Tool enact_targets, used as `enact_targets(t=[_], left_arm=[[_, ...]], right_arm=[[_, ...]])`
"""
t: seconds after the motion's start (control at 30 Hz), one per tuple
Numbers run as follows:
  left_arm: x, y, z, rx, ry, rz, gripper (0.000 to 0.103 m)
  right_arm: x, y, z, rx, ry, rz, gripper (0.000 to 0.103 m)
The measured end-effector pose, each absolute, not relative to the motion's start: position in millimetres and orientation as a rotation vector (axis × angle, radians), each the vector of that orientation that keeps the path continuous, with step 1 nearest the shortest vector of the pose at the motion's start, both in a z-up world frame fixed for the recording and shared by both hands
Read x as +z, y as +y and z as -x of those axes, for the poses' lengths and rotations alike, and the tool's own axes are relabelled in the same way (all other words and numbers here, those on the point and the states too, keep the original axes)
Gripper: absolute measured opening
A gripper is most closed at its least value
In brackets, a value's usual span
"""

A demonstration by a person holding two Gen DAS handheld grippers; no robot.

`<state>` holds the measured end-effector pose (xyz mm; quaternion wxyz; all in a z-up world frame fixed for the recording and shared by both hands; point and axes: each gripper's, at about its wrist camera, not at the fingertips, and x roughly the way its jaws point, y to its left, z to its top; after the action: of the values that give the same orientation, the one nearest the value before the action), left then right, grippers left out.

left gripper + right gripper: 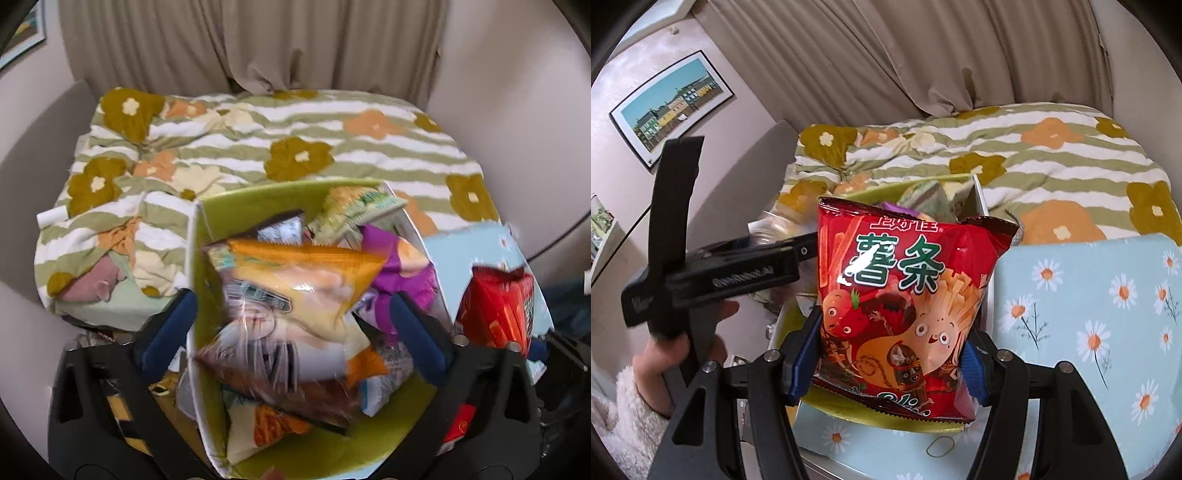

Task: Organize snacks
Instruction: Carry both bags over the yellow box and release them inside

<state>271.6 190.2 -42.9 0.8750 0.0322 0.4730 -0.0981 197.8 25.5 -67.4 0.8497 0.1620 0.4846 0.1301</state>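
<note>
Pinching a red snack bag [905,295] by its lower sides, the right gripper [892,363] holds it upright just above the near edge of the green box [864,408]. Large green characters on the bag read 薯条, with cartoon tomato and fries figures below; the smaller white line above them is too distorted to read. Left of the box, a bare hand [683,347] in a fluffy cream sleeve grasps the handle of the left gripper [291,325], whose side carries raised lettering I cannot make out. That gripper is tipped down over the box with its blue fingers [417,332] spread wide, one to either side of a blurred heap of snack packets [295,295], gripping none; the printing on them is smeared by motion. Right of the box lies a pale blue daisy-print lid [1108,306], its far side cut off. Beyond the box stretches a striped floral quilt [332,125], then beige curtains [258,40]. A framed picture [672,103] of coloured houses hangs on the wall to the left.
</note>
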Motion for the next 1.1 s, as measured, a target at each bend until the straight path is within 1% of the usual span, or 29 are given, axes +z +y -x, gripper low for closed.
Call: enact_targets(t=[0.3,0.43,0.53,0.6,0.67,0.7,0.93,1.1], left_arm=[[-36.7,233.0,-219.3,-0.165,0.966,0.063,0.103],[-30.0,253.2,-188.8,-0.089,0.936,0.060,0.103],[-28.5,264.1,-177.2,-0.059,0.935,0.076,0.103],[-29.4,269.0,-172.9,-0.048,0.936,0.087,0.103],[-33.5,272.9,-169.1,-0.045,0.944,0.100,0.103],[-37.3,274.1,-166.4,-0.047,0.953,0.103,0.103],[-57.4,274.9,-158.5,-0.070,0.997,0.099,0.103],[-51.3,266.5,-149.1,-0.082,0.983,0.098,0.103]], right_arm=[[-71.2,35.5,-194.2,0.282,1.009,-0.284,0.061],[-64.7,50.8,-194.9,0.320,0.992,-0.248,0.061],[-62.2,63.1,-195.3,0.341,0.976,-0.233,0.063],[-67.4,70.5,-197.0,0.353,0.969,-0.240,0.069],[-76.3,76.0,-196.3,0.322,0.978,-0.222,0.099],[-78.9,76.8,-194.9,0.308,0.979,-0.213,0.103],[-83.6,68.3,-174.3,0.237,0.958,-0.193,0.103],[-69.3,59.0,-162.1,0.220,0.931,-0.187,0.103]])
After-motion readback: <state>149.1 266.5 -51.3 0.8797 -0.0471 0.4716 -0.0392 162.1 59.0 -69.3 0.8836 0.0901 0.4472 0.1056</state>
